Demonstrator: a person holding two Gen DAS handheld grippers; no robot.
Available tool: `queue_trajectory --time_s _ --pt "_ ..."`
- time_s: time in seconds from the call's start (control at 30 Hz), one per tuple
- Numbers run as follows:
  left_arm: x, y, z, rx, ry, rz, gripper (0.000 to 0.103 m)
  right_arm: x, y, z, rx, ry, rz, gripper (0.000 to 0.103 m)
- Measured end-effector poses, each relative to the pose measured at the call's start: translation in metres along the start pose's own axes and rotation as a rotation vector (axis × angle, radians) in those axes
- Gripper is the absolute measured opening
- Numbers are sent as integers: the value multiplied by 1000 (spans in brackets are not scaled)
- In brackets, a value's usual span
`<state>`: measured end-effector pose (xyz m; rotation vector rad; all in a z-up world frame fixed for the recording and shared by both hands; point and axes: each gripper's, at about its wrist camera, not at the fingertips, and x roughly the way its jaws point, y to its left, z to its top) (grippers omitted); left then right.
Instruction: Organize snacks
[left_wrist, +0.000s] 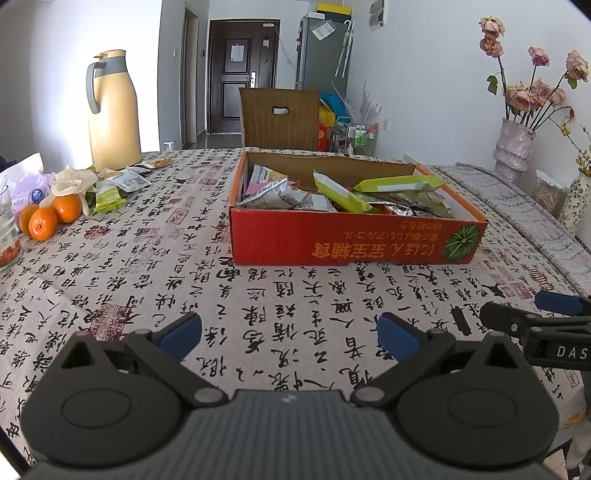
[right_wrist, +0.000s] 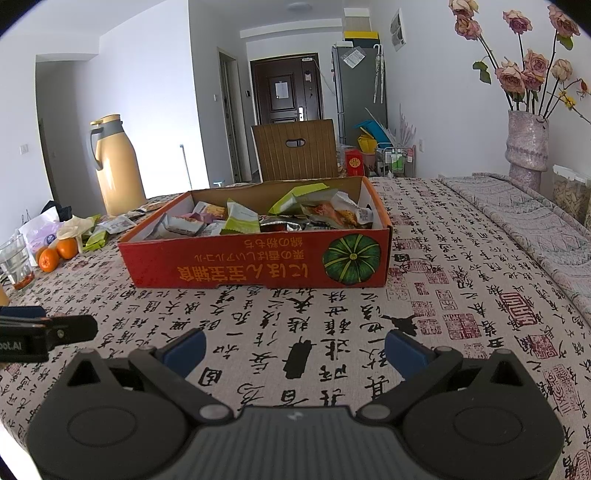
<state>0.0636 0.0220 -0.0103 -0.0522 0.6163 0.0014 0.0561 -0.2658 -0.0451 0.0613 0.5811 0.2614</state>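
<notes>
Step in hand: judged from the layout, reaching for the loose packets (left_wrist: 122, 184) that lie outside the red box (left_wrist: 354, 240), so they can join the rest.
How to do it well: send the left tongs (left_wrist: 290, 334) toward the far-left pile, since they are nearer to it; take one packet by a flat edge, not the puffed middle; keep clear of the oranges (left_wrist: 50, 218) and the glass (left_wrist: 7, 236) standing beside the pile.
Left tongs: spread apart, empty, low over the worktop (left_wrist: 147, 266).
Right tongs: (right_wrist: 295, 350) also spread apart and empty, facing the box front.
Where the snacks are: most lie heaped inside the box mid-worktop; a smaller scatter sits at the far left near the cream jug (left_wrist: 112, 110).
How the snacks look: crinkled foil and paper wrappers, lime green, white and silver, lying crossed over one another; some green ends poke above the box rim.
Box: shallow, open-topped, red with a green pumpkin printed on its near wall.
</notes>
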Motion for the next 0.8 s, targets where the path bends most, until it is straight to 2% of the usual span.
queue_trajectory --time_s 0.8 --pt "2 1 0 4 -11 -15 103 2 -1 -1 1 5 1 103"
